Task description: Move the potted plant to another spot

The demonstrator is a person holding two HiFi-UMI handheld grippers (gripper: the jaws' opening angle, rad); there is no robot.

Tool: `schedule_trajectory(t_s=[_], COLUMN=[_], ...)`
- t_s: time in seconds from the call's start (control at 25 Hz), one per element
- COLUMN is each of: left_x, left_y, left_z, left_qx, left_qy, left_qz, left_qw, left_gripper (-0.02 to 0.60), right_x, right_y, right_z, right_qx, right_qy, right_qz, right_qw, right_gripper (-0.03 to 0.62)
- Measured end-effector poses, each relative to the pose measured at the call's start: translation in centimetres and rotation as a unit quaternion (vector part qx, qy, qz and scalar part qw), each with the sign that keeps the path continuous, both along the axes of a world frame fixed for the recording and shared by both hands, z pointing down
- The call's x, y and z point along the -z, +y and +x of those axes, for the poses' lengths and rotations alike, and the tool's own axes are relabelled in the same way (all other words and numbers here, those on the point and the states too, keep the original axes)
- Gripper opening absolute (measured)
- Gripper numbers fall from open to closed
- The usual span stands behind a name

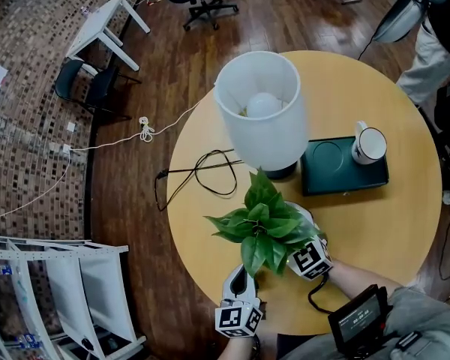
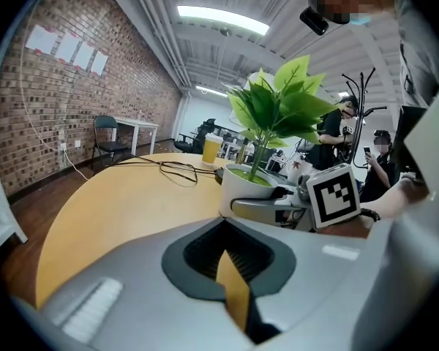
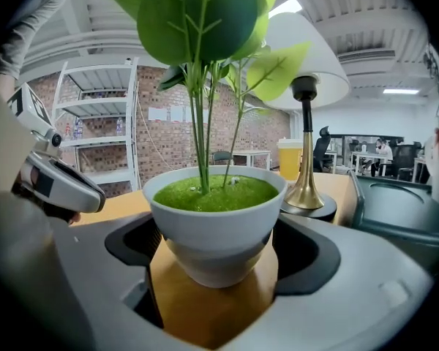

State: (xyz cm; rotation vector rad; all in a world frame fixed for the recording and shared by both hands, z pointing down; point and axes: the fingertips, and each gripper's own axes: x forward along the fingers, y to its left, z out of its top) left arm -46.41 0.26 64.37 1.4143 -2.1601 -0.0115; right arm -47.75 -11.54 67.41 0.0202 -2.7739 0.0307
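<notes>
A potted plant [image 3: 216, 221] stands upright near the 6 o'clock edge of a round wooden surface [image 1: 210, 231], its long axis vertical, thin stems rising straight from green fill to broad leaves. The right gripper [image 3: 218, 247] has its jaws spread wide and set against either side of the white pot. The left gripper [image 2: 230, 268] lies at the plant's 7 o'clock, jaws drawn almost together with nothing between them. A white-shaded lamp [image 1: 262, 111] stands at the plant's 12 o'clock, and a dark green tray [image 1: 345, 178] carrying a mug [image 1: 370, 145] at 2 o'clock. From above, the leaves hide most of the pot. The only print is the square markers on the gripper cubes. Sheets on the brick wall and a small screen [image 1: 358, 321] are too small to read.
</notes>
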Motion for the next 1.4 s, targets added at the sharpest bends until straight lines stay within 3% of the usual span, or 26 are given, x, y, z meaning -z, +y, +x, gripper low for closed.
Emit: schedule_trajectory(t_s=[0.64, 1.4], left_x=[1.0, 2.2], left_y=[-1.8, -3.2], left_z=[0.3, 1.2], left_qx=[-0.029, -0.058], left_qy=[-0.035, -0.043], left_qz=[0.014, 0.024], left_qw=[0.9989, 0.9971], left_gripper=[0.000, 0.000], right_x=[1.2, 4.0], right_y=[0.4, 0.9], right_z=[0.9, 2.7], right_qx=[0.006, 0.003], right_qy=[-0.037, -0.087], right_qz=[-0.015, -0.018], right_qw=[0.999, 0.996], right_gripper=[0.471, 0.469])
